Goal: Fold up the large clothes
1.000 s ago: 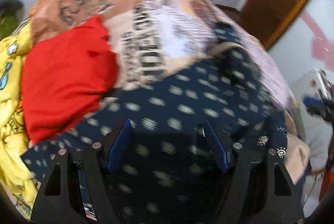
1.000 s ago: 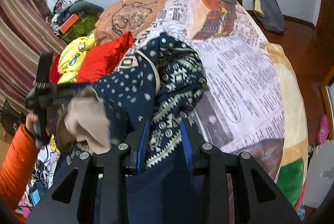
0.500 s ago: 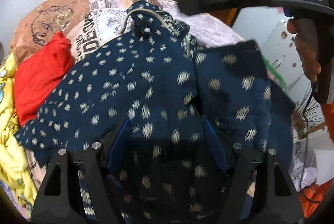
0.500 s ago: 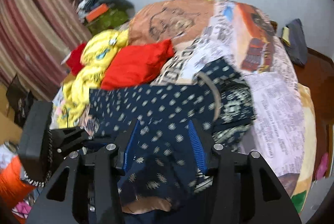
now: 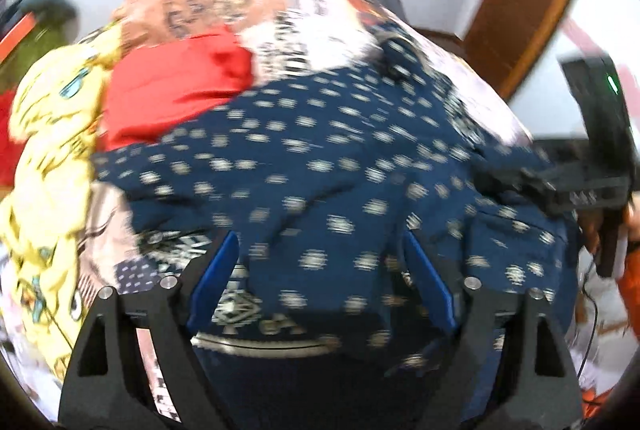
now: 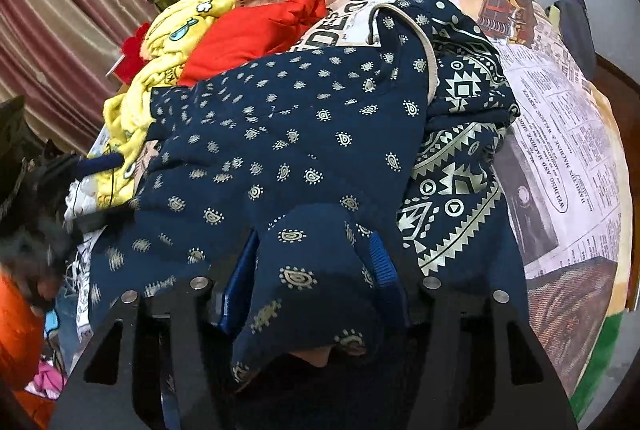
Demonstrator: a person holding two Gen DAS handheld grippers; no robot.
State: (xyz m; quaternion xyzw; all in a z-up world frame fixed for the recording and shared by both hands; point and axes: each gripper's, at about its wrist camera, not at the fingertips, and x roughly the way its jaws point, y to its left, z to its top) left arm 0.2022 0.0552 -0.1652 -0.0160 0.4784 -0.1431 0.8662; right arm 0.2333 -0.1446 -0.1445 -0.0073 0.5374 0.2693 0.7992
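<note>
Right tongs [image 6: 312, 270] — jaws opening, with a bunched fold of the navy dress [image 6: 288, 133] between the blue pads [image 6: 382, 266]; the cloth filled the gap, yet whether the pads still pressed on it could not be told. A second ago these jaws were far narrower, pinched on the patterned hem. Left tongs [image 5: 320, 270] — jaws likewise opening and wide, the dress lying under and between the pads [image 5: 216, 270] with no pinch visible. Over that second the dress went from a heap near the bed's [image 6: 560, 117] right edge to a broad sheet spread toward its left edge, where it overlapped the red garment [image 6: 256, 33] and reached the yellow garment [image 6: 132, 109]. Judged from this, the spreading step was ending and both tongs were releasing; the collar end [image 6: 400, 13] lay toward the far edge, the banded hem [image 6: 460, 157] still rumpled on the right, so smoothing seemed due before any fold.
</note>
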